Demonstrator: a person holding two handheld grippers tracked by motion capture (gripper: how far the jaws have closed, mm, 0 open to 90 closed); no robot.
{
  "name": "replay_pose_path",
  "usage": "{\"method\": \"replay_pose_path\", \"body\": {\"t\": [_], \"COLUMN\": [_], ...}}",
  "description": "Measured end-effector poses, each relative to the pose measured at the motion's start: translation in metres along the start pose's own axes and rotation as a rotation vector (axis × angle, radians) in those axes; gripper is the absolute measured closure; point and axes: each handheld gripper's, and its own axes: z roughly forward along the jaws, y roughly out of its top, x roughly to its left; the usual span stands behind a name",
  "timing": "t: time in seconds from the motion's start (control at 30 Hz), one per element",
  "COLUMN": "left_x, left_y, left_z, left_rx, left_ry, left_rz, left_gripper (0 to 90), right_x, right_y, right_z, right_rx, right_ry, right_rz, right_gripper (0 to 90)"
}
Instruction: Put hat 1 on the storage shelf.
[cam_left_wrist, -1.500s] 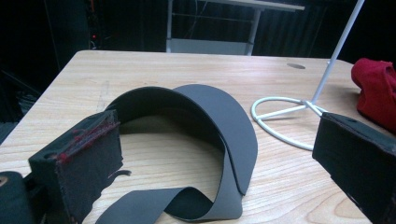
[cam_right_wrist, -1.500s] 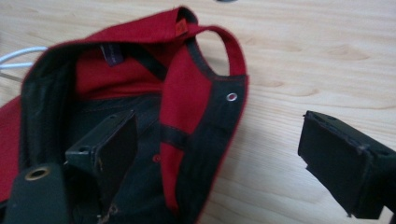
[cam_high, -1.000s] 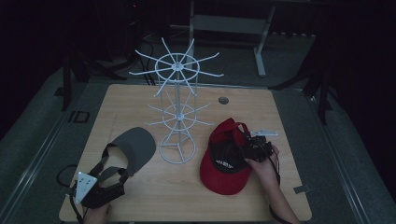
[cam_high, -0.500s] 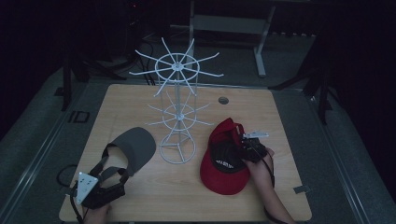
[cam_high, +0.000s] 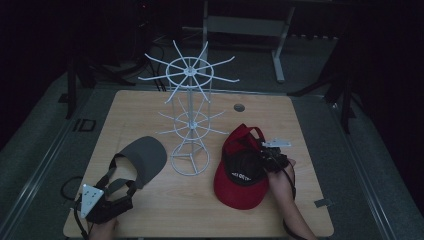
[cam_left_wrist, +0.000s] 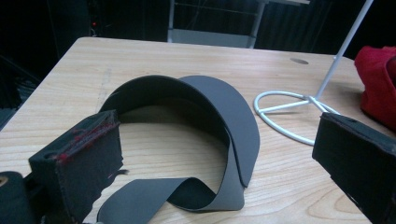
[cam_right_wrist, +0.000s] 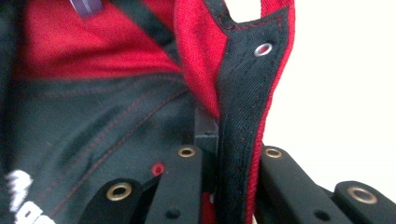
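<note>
We see the right hand-held gripper (cam_right_wrist: 219, 186) clamped on the back rim of the red cap (cam_right_wrist: 116, 107); its jaws have just been closing, and the right gripper view shows the black-lined edge with a metal eyelet (cam_right_wrist: 264, 48) pinched between them, a detail the high view leaves too small to read; from above we find that same right hand-held gripper (cam_high: 272, 159) at the cap's right side, with the red cap (cam_high: 240, 175) lying on the wooden surface (cam_high: 300, 120) to the right of the white wire rack (cam_high: 190, 125). The left hand-held gripper (cam_left_wrist: 219, 186) stands with its jaws wide apart and nothing between the pads; its own view shows the grey visor (cam_left_wrist: 215, 121) just ahead of it, strap curling toward the camera, and the rack's round base (cam_left_wrist: 289, 112) beyond; the high view places the left hand-held gripper (cam_high: 107, 200) at the near left corner, just behind the grey visor (cam_high: 142, 160), which lies left of the rack's foot; the cap and visor rest well apart, the rack between them.
</note>
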Motion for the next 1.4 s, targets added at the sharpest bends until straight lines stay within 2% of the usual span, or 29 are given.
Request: {"method": "replay_pose_path", "body": {"t": [0.17, 0.33, 0.43, 0.5, 0.63, 0.77, 0.83, 0.9, 1.03, 1.13, 1.33, 1.4], "left_x": [0.000, -0.001, -0.002, -0.003, -0.004, -0.002, 0.001, 0.002, -0.003, -0.008, -0.016, -0.020], "left_y": [0.000, 0.000, 0.001, 0.001, 0.002, 0.002, 0.002, 0.003, 0.004, 0.005, 0.011, 0.015], "left_z": [0.000, 0.000, 0.000, -0.001, 0.000, 0.000, -0.002, -0.004, -0.005, -0.004, -0.005, -0.006], "left_rx": [0.000, 0.001, -0.007, -0.008, 0.009, 0.030, 0.022, 0.018, 0.025, 0.030, 0.035, 0.038], "left_ry": [0.006, 0.006, -0.009, -0.022, -0.019, -0.010, -0.009, -0.024, -0.031, -0.055, -0.114, -0.120], "left_rz": [-0.001, 0.004, 0.007, 0.019, 0.038, 0.021, 0.015, 0.012, 0.058, 0.075, 0.070, 0.078], "left_gripper": [1.8, 1.8, 1.8, 1.8, 1.8, 1.8, 1.8, 1.8, 1.8, 1.8, 1.8, 1.8], "right_x": [-0.003, -0.007, -0.008, -0.008, -0.011, -0.010, -0.009, -0.009, -0.009, -0.009, -0.011, -0.011], "right_y": [0.012, 0.024, 0.030, 0.035, 0.044, 0.049, 0.051, 0.053, 0.056, 0.059, 0.062, 0.063], "right_z": [-0.022, -0.044, -0.057, -0.066, -0.084, -0.098, -0.105, -0.111, -0.122, -0.129, -0.141, -0.146], "right_rx": [-0.065, -0.131, -0.165, -0.190, -0.237, -0.278, -0.296, -0.311, -0.334, -0.349, -0.369, -0.375], "right_ry": [0.005, 0.027, 0.036, 0.031, 0.044, 0.042, 0.038, 0.043, 0.046, 0.046, 0.036, 0.037], "right_rz": [0.003, 0.033, 0.043, 0.047, 0.071, 0.065, 0.061, 0.065, 0.064, 0.064, 0.056, 0.053], "right_gripper": [85.3, 85.3, 85.3, 85.3, 85.3, 85.2, 85.2, 85.2, 85.2, 85.2, 85.1, 85.2]}}
